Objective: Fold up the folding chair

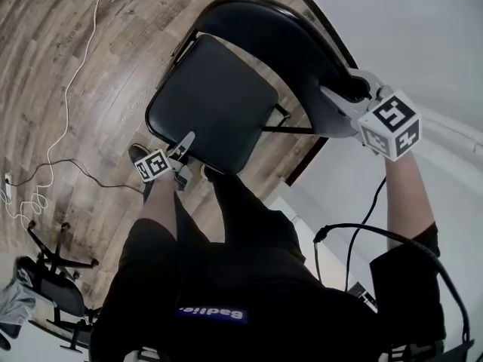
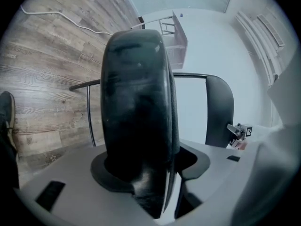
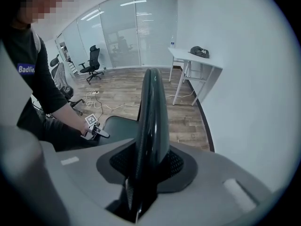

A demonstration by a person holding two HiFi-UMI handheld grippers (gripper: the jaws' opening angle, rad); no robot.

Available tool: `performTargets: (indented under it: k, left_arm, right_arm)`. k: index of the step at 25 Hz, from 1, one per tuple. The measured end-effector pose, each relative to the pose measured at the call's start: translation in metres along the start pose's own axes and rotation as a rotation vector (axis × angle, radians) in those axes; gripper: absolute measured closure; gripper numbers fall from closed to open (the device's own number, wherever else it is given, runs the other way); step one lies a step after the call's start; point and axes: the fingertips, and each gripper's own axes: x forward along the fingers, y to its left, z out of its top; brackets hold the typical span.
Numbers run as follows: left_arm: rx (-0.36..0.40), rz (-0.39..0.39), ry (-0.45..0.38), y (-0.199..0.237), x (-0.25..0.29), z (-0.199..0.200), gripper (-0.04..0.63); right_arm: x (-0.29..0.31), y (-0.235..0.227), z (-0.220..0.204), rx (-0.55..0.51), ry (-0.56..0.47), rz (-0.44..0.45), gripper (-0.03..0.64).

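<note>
Folding chair (image 1: 234,89): left gripper (image 1: 183,148) clamping seat (image 1: 211,104) front edge; right gripper (image 1: 336,96) clamping backrest (image 1: 279,36) top. Risk: smooth seat slipping free, chair toppling onto floor (image 1: 90,66).

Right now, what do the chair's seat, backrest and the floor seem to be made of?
The seat: probably black padded vinyl; soft sheen, rounded edge. The backrest: hard glossy black, painted metal or plastic; it reflects light. The floor: wood or laminate planks; visible grain and seams.
</note>
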Motion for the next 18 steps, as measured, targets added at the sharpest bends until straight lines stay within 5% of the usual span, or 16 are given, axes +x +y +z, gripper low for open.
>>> performTargets:
  k: [18]
  left_arm:
    - [0.0,0.052,-0.013,-0.124,0.013,-0.001,0.379]
  right_arm:
    - [-0.055,0.075,0.021,-0.095,-0.03,-0.05,0.537]
